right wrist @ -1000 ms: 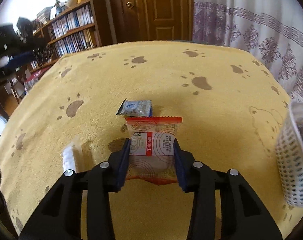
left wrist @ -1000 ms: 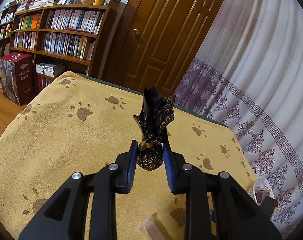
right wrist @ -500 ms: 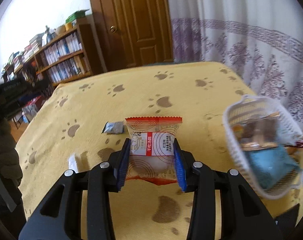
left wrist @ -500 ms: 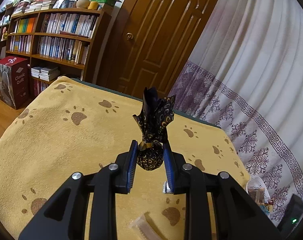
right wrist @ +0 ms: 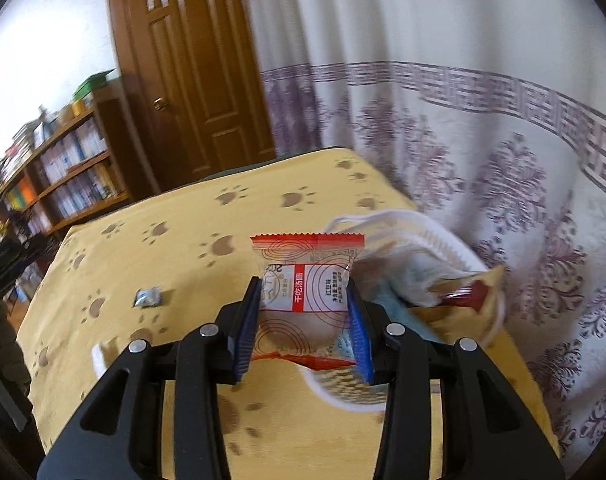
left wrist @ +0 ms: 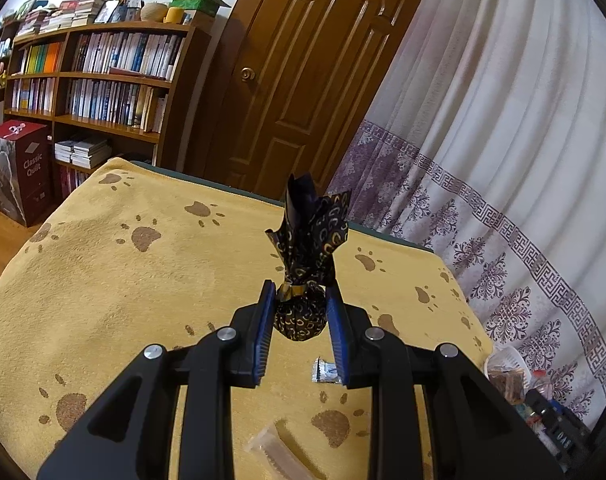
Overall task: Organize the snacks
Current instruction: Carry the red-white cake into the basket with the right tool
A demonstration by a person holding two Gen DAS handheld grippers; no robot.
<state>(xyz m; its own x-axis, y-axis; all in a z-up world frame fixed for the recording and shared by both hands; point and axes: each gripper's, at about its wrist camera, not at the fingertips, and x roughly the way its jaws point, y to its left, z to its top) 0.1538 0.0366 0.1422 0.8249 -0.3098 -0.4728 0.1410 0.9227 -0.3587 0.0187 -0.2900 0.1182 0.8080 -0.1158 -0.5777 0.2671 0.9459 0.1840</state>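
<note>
My left gripper [left wrist: 301, 312] is shut on a black candy with gold print [left wrist: 303, 312], its twisted top standing upright, held above the yellow paw-print blanket [left wrist: 123, 300]. My right gripper [right wrist: 303, 316] is shut on a red-and-white snack packet [right wrist: 305, 296], held over the near rim of the white basket [right wrist: 419, 240], which holds several snacks. The basket also shows at the far right of the left wrist view [left wrist: 507, 372].
A small silver wrapped candy [left wrist: 325, 372] and a clear-wrapped bar [left wrist: 279, 456] lie on the blanket; the silver candy also shows in the right wrist view [right wrist: 149, 297]. A bookshelf [left wrist: 99, 76], a door [left wrist: 303, 72] and a curtain [left wrist: 503, 160] stand behind.
My right gripper has swung right with the packet, from over the silver candy to over the basket. My left gripper has turned slightly right, still holding the black candy.
</note>
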